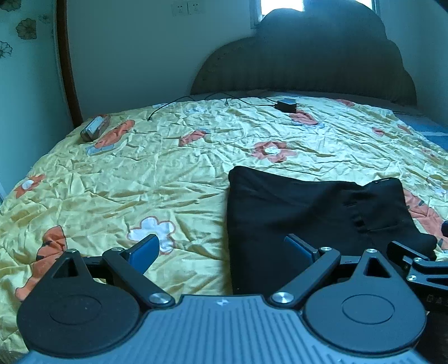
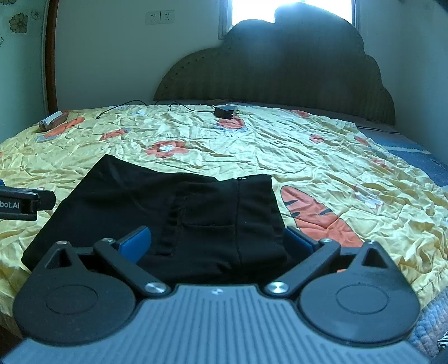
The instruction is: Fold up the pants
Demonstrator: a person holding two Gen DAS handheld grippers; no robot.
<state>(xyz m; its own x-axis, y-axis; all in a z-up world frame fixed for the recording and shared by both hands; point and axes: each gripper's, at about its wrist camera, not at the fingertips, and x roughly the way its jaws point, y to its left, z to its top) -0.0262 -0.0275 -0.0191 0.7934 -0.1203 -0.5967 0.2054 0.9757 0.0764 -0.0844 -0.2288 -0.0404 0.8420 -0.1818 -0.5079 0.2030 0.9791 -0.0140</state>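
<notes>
Pants (image 2: pixel 156 212) lie folded compact on near bedspread (image 1: pixel 140 168); left gripper (image 1: pixel 221 249) and right gripper (image 2: pixel 218 240) both agape, empty, at near edge; fold seems nearly finished; next: tidy or final fold

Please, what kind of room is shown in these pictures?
Most likely a home bedroom. A bed with a yellow flowered bedspread fills both views, a dark scalloped headboard stands behind it below a window, and folded black pants lie on the cover.
</notes>
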